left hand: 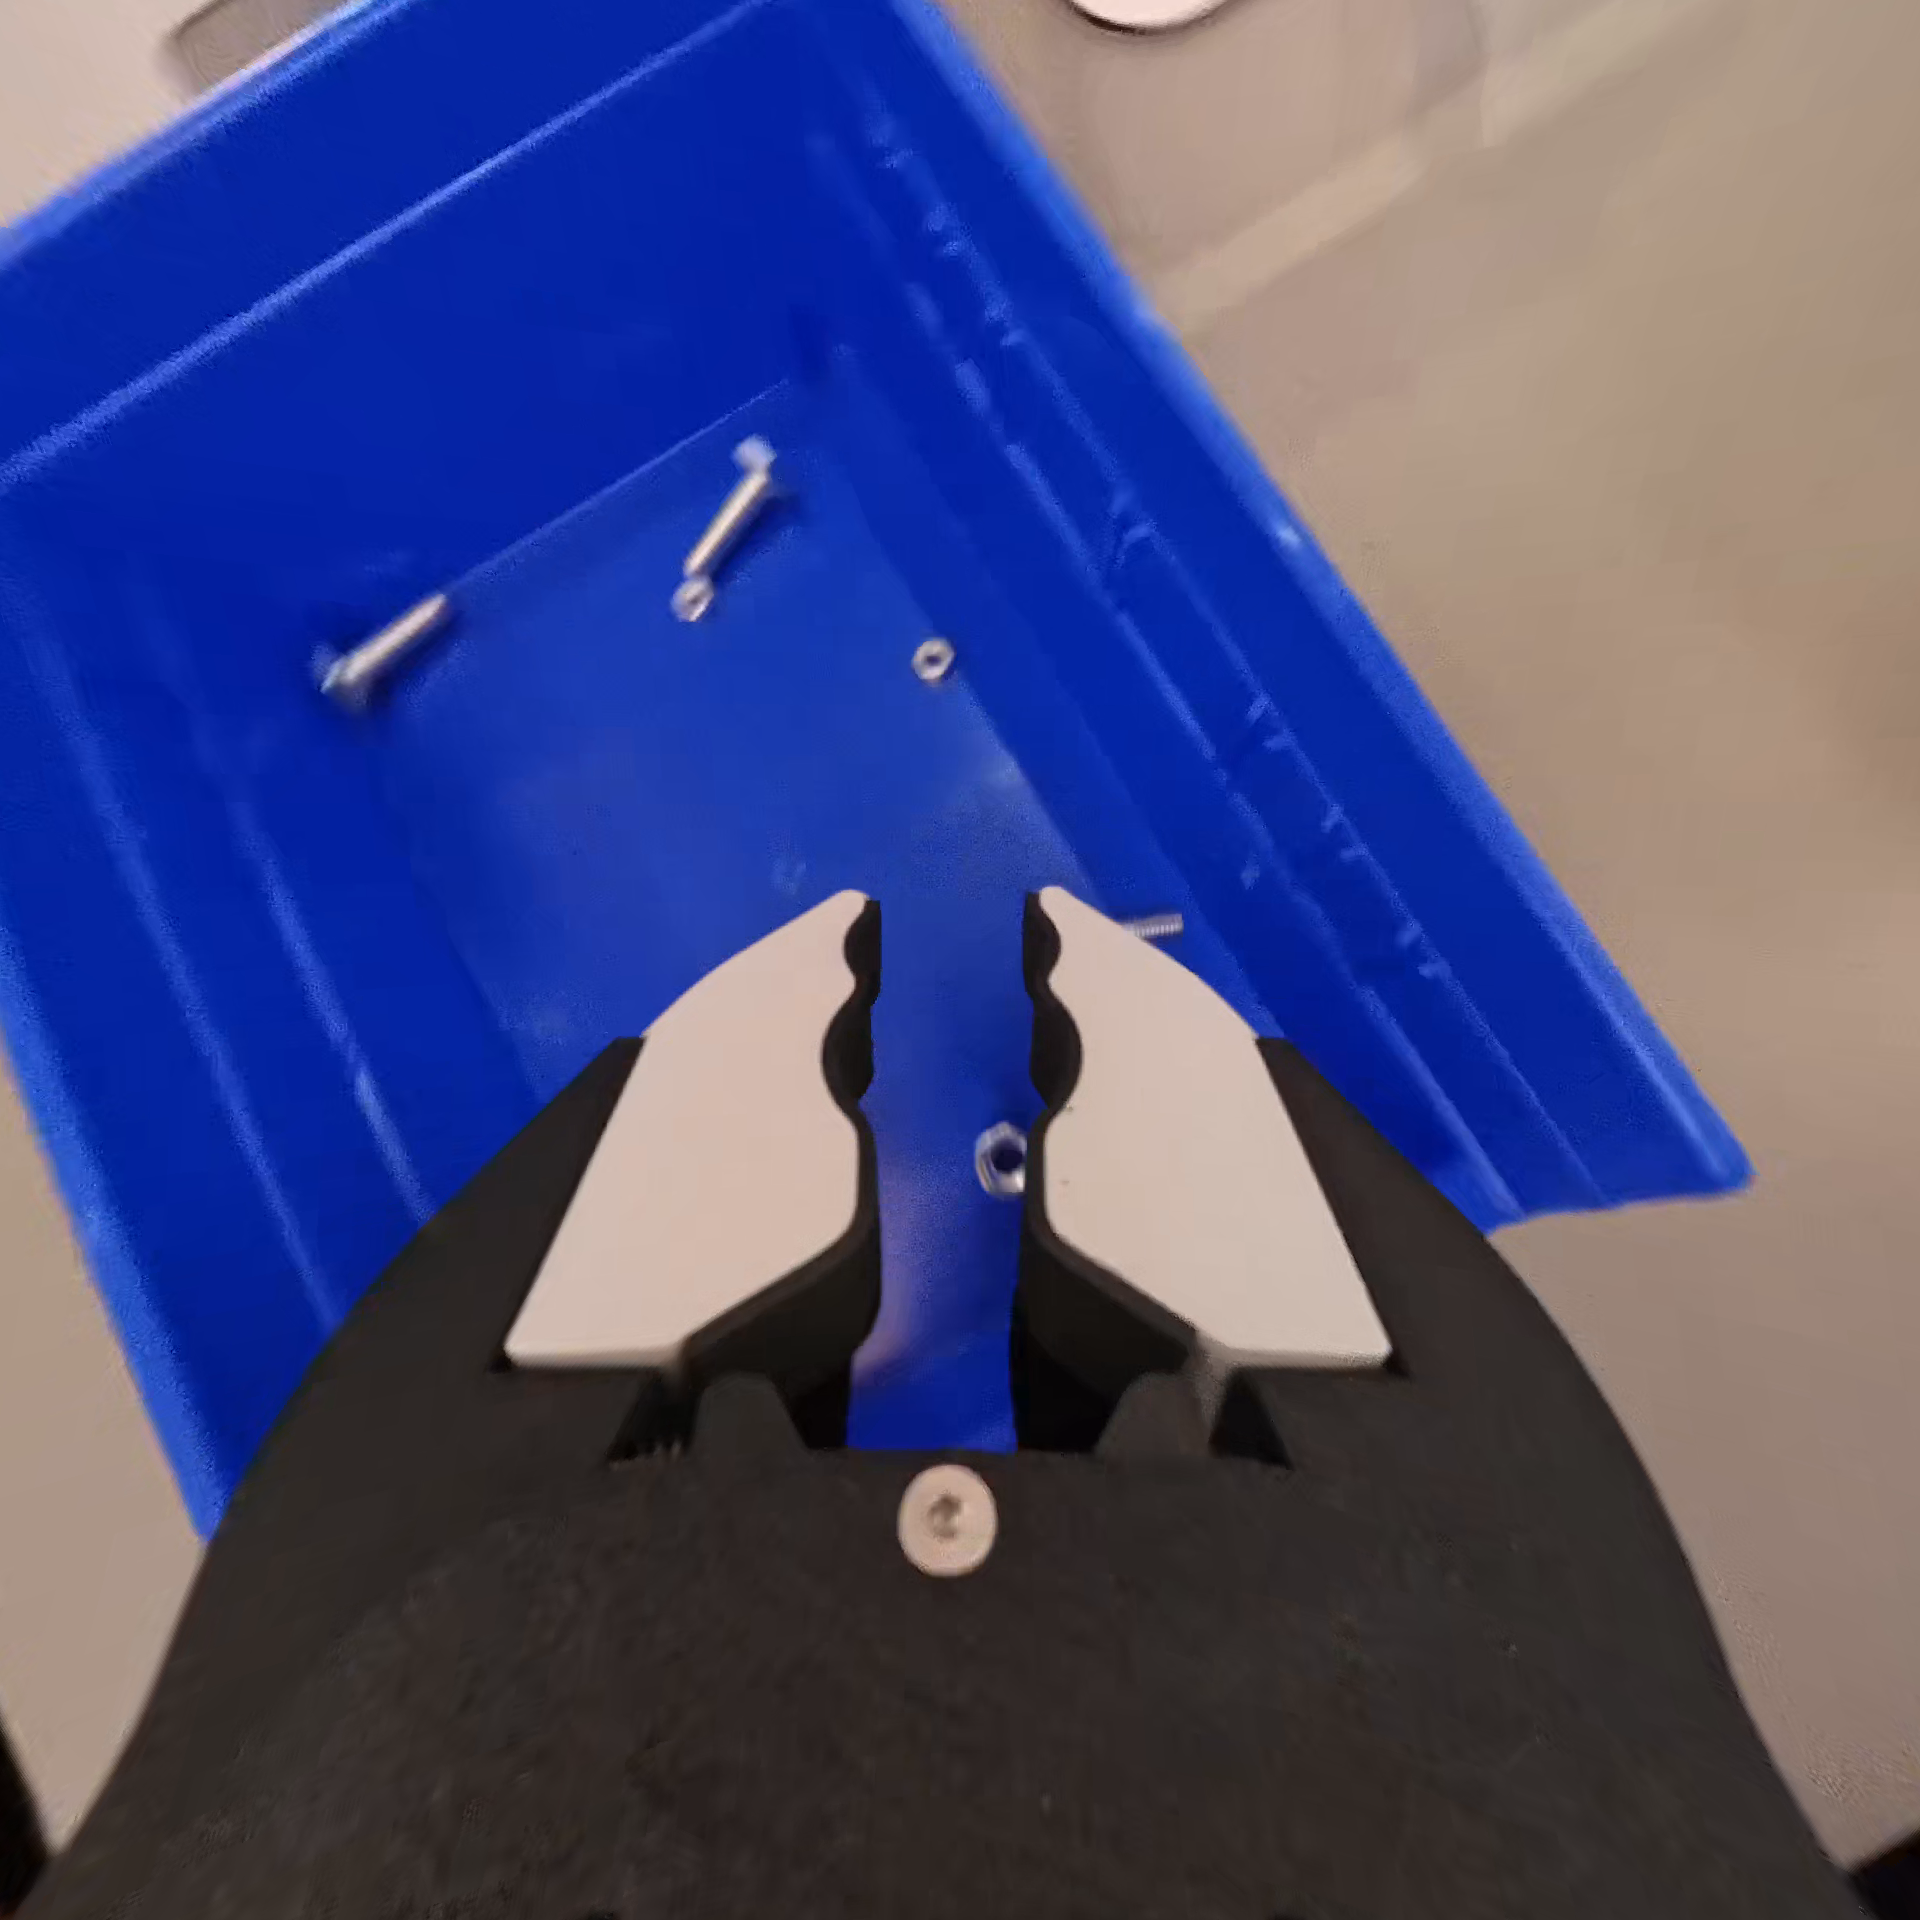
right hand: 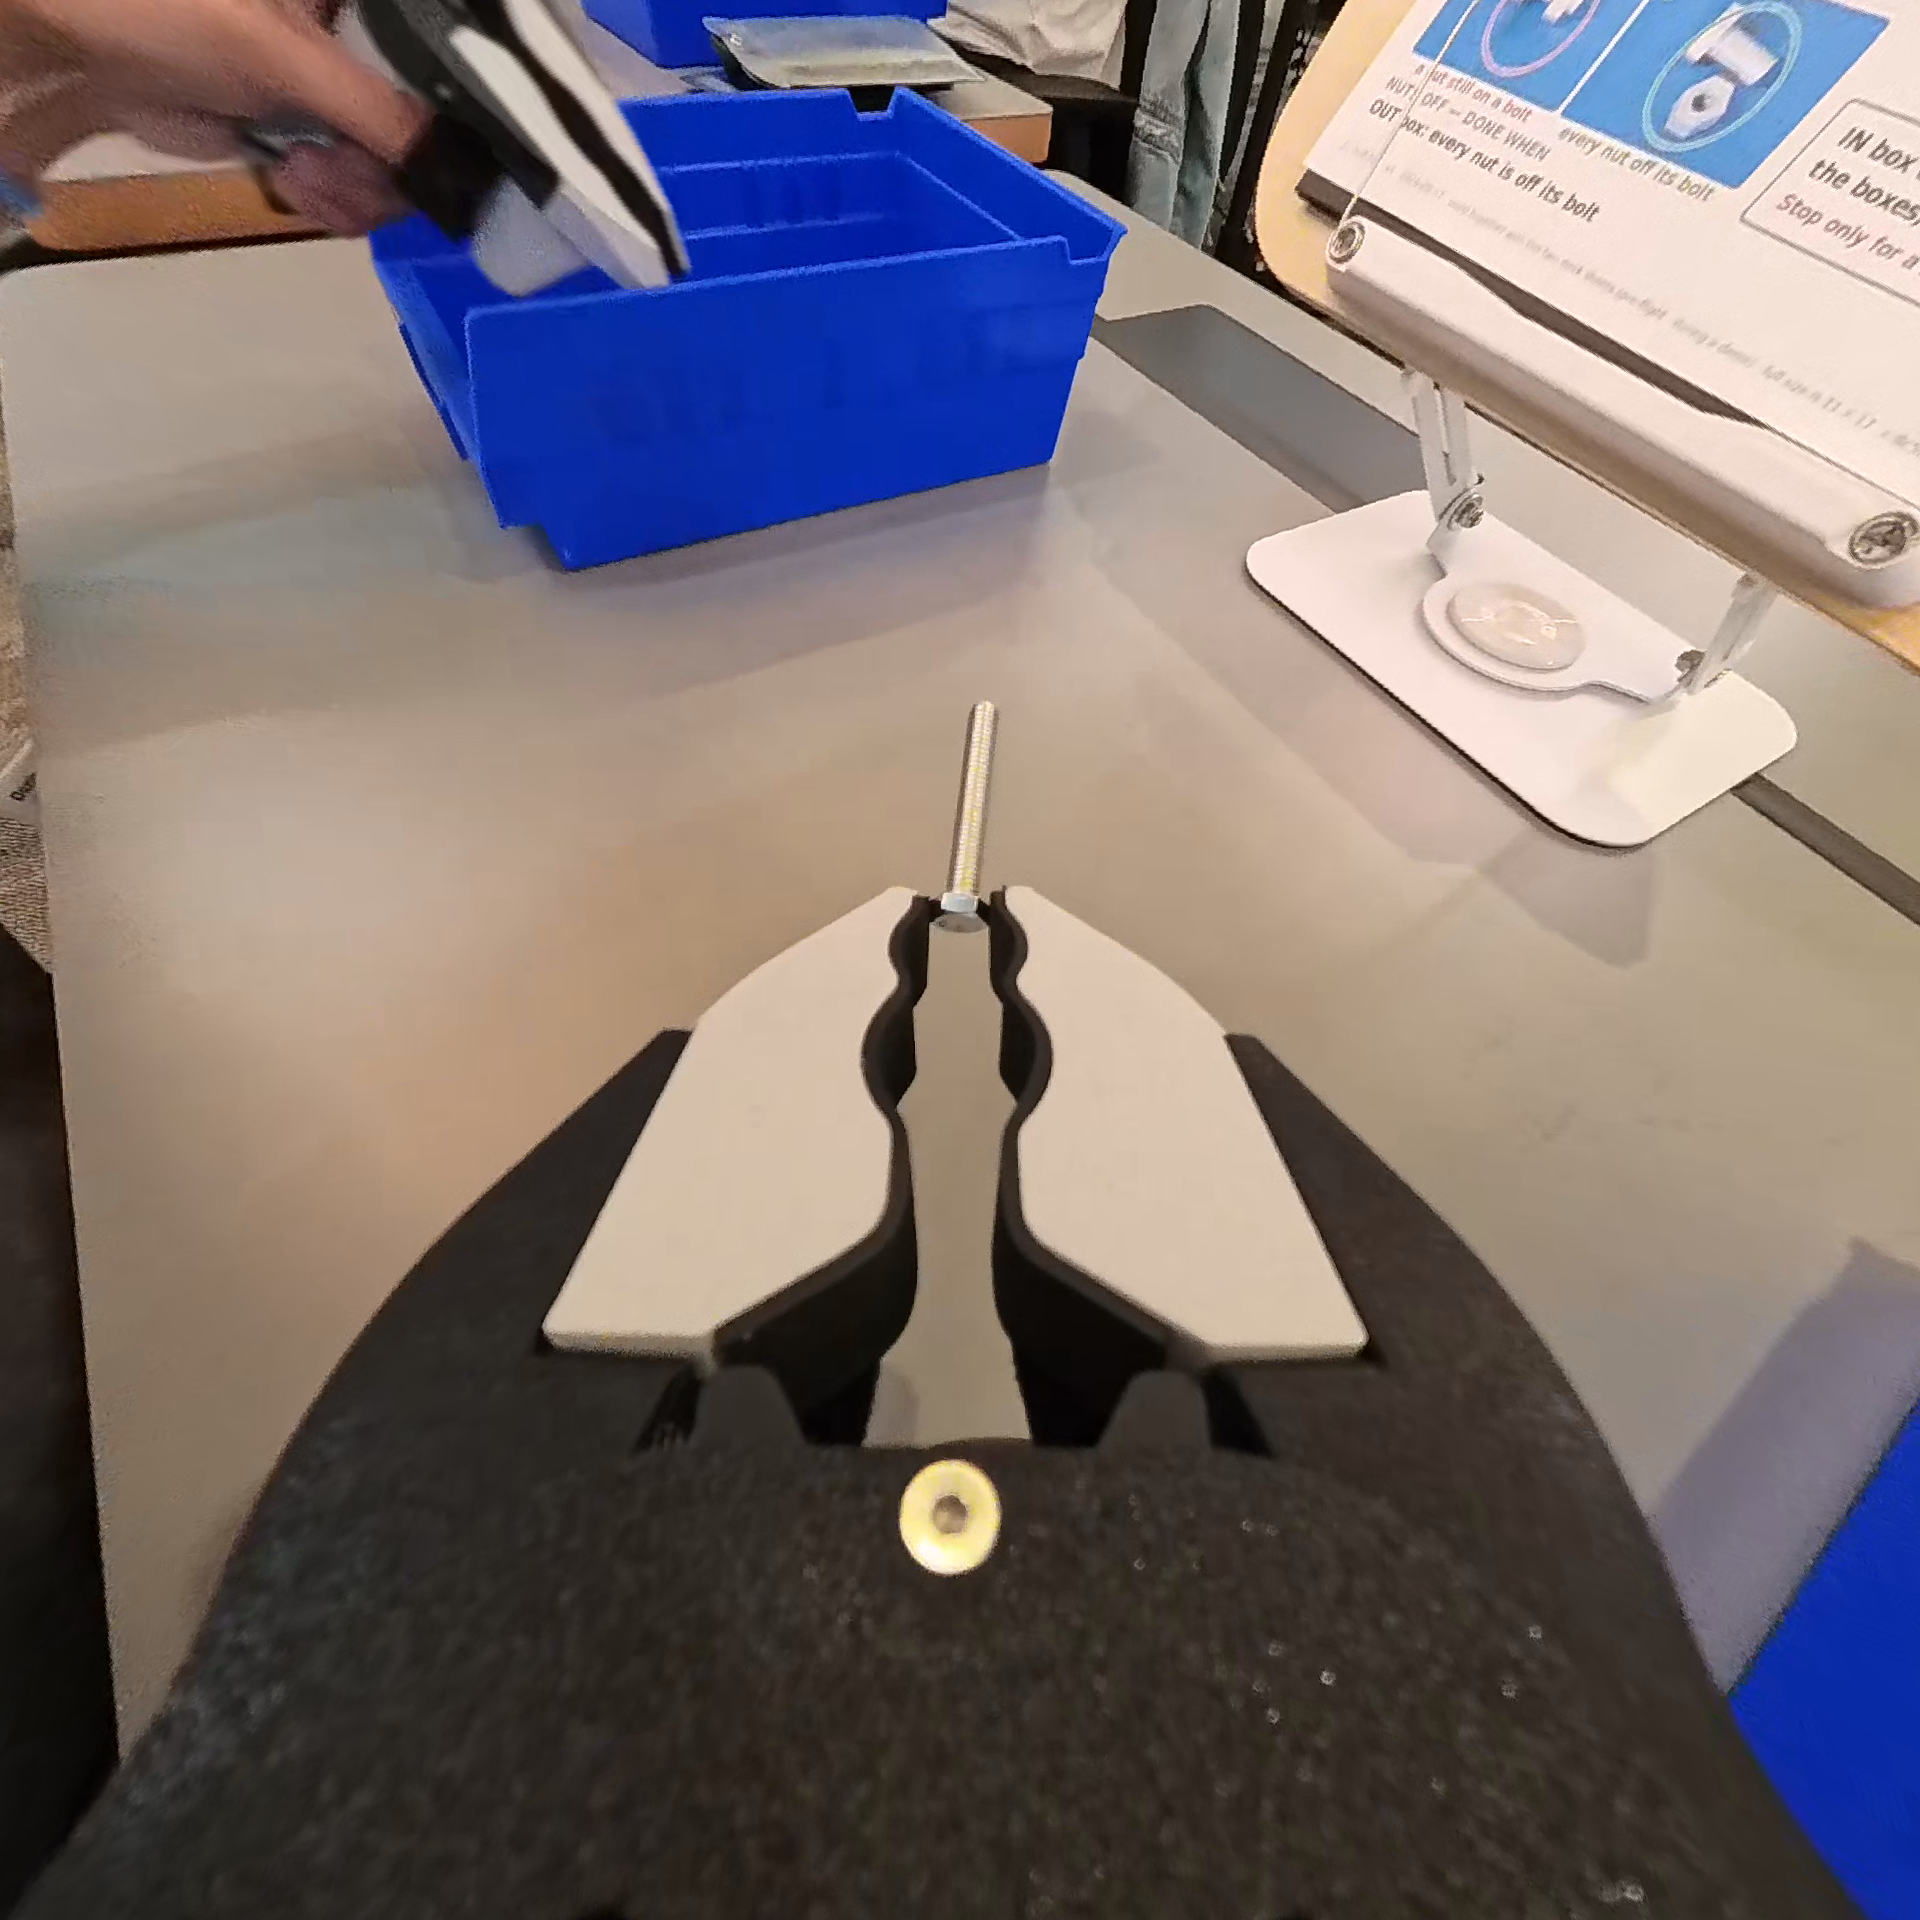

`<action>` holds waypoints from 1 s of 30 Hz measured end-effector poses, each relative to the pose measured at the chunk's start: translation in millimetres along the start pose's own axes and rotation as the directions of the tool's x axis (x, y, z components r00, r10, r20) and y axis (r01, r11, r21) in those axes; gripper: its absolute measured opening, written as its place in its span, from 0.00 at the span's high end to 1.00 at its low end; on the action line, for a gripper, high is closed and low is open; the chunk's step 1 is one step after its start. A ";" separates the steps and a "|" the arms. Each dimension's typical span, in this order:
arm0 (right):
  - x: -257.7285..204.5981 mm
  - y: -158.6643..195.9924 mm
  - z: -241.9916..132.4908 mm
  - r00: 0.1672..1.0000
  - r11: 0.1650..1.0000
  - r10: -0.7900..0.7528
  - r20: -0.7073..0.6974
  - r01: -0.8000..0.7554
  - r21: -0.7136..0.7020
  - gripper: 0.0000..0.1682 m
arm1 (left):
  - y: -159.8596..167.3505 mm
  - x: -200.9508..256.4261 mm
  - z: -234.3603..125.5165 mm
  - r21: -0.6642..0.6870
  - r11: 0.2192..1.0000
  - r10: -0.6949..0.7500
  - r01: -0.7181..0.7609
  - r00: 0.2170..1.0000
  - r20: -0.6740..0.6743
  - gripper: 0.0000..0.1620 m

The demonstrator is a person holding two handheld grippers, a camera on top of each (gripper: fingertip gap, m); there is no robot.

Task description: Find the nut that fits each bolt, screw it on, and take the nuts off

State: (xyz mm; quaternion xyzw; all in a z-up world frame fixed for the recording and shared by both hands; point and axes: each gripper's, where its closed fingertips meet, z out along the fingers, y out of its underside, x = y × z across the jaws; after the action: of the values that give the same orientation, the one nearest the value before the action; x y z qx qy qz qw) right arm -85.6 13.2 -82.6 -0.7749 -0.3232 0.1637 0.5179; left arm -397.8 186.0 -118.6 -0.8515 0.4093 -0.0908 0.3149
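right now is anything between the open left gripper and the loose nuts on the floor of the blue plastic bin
Nothing visible blocks it. The left gripper hangs open over the blue plastic bin, with bare floor between its fingertips. The large silver hex nut lies just below them; the small silver nut lies farther in.

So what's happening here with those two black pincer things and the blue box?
A person is sorting nuts and bolts with two hand-held grippers. The right gripper pinches the head of a long silver bolt, shank pointing away over the grey table. The left gripper, open and empty, reaches into the blue plastic bin, where two more silver bolts and several small loose nuts, such as the hex nut between its fingers, lie on the floor. No nut is on the held bolt yet.
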 end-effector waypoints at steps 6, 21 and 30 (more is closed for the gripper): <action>-2.7 -1.5 -2.6 1.000 1.000 -0.012 0.005 0.012 -0.008 0.93 | -13.3 -4.5 62.7 -0.233 0.902 0.342 -0.364 0.931 -0.130 0.84; -0.7 9.5 -11.5 1.000 0.999 0.019 -0.015 -0.020 -0.031 0.93 | -16.5 -7.2 102.2 -0.264 0.868 0.343 -0.420 0.893 -0.291 0.84; 2.7 8.1 -9.3 1.000 0.999 0.010 -0.011 -0.010 -0.035 0.93 | -8.2 -4.9 89.4 -0.247 0.903 0.261 -0.351 0.906 -0.334 0.94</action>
State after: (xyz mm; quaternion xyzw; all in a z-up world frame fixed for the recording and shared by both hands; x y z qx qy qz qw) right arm -75.5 6.4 -85.9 -0.7864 -0.3193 0.1566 0.5050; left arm -358.9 234.9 -183.3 -0.7905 0.5904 -0.1015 0.1276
